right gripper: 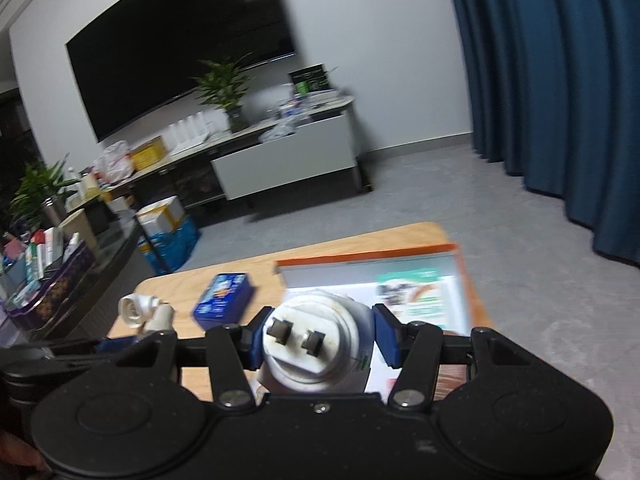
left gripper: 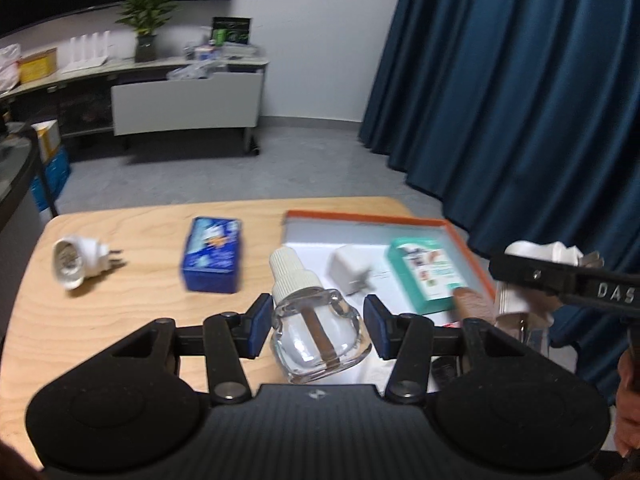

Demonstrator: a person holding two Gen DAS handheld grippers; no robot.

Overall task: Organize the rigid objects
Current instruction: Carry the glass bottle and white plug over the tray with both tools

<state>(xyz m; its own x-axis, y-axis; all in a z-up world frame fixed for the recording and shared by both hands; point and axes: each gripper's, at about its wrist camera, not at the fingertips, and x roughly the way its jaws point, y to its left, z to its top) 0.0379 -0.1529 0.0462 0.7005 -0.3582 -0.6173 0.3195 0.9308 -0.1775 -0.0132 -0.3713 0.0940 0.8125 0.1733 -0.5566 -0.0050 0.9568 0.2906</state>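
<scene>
My left gripper [left gripper: 316, 326] jaws grip the slippery, fragile glass refill bottle [left gripper: 318, 344] by its shoulders; right gripper [right gripper: 318, 340] jaws clamp the light, rigid white plug-in heater [right gripper: 316, 344], tray [left gripper: 472, 256] at two o'clock.

The teal box [left gripper: 428, 276] is motion-blurred, its label unreadable, its near corner hidden.

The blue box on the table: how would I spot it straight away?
Find the wooden table, then the orange-rimmed tray on it. The blue box lies on bare wood left of the tray, between it and a white plug-in: the only dark blue thing there.
</scene>
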